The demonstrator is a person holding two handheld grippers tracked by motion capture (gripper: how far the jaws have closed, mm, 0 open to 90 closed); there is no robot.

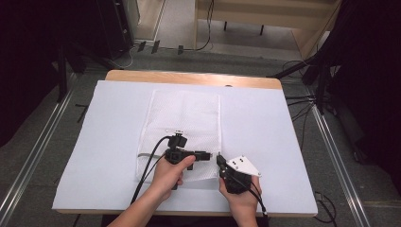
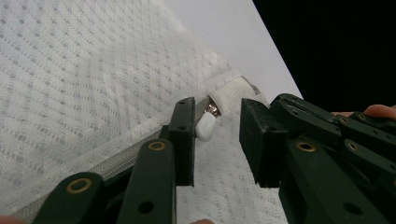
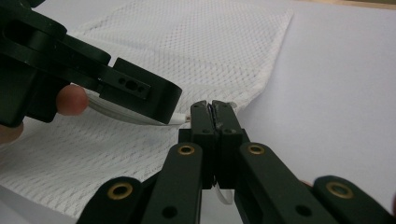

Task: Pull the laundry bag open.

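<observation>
A white mesh bag (image 1: 184, 118) lies flat on the white-covered table. Its zipper (image 2: 121, 161) runs along the near edge to a white pull (image 2: 205, 127) close to the bag's near right corner. My left gripper (image 1: 205, 155) lies level over that corner. Its jaws stand apart with the pull between them; the pull rests against one jaw and a gap is left to the other. My right gripper (image 3: 215, 109) meets it from the right, tip to tip, shut on the thin edge of the bag's corner (image 3: 236, 105).
The white table cover (image 1: 274, 142) has bare room left and right of the bag. A wooden table edge (image 1: 189, 78) shows at the back. Metal rails, cables and black stands sit on the floor around the table.
</observation>
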